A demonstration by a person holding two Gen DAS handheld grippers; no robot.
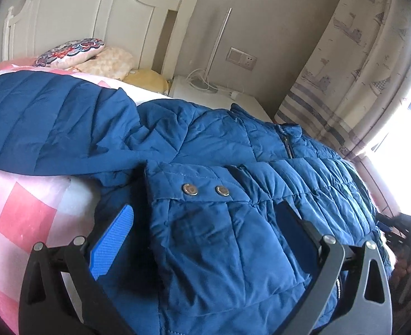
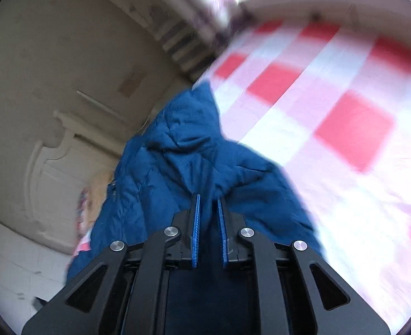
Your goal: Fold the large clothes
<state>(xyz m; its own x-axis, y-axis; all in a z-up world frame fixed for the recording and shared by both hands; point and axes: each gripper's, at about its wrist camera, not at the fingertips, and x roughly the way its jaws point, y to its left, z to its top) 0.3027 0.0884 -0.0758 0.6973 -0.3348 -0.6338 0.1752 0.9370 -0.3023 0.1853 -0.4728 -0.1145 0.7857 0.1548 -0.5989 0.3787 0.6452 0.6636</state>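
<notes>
The blue jacket (image 1: 219, 150) lay spread over the checked bedspread (image 1: 24, 217), filling the middle of the left wrist view from nine o'clock across to four o'clock. One sleeve (image 1: 46, 122) stretched off toward nine o'clock. A cuff (image 1: 200, 192) with two metal snaps (image 1: 205, 189) lay folded back across the body at the centre, and the zip (image 1: 287, 145) ran near two o'clock.

The left gripper (image 1: 205, 226) stood wide apart, its jaws straddling the cuff. The blue pad (image 1: 113, 240) at eight o'clock hung over the jacket's edge, and the other finger (image 1: 294, 223), at four o'clock, was sunk against the fabric. I could not tell whether either one pressed the cloth; nothing was pinched between them.

The right gripper (image 2: 208, 203) was drawn nearly together at six o'clock in its own view, which was blurred. A bunched fold of the jacket (image 2: 194, 150) rose from between its pads (image 2: 195, 223) toward twelve o'clock, so it had the cloth nipped tight. The bedspread (image 2: 331, 111) filled the side from one to four o'clock.

At the head of the bed, toward eleven o'clock in the left view, a patterned cushion (image 1: 69, 51) leaned by the white headboard (image 1: 94, 14). A curtain (image 1: 353, 64) hung at two o'clock.
</notes>
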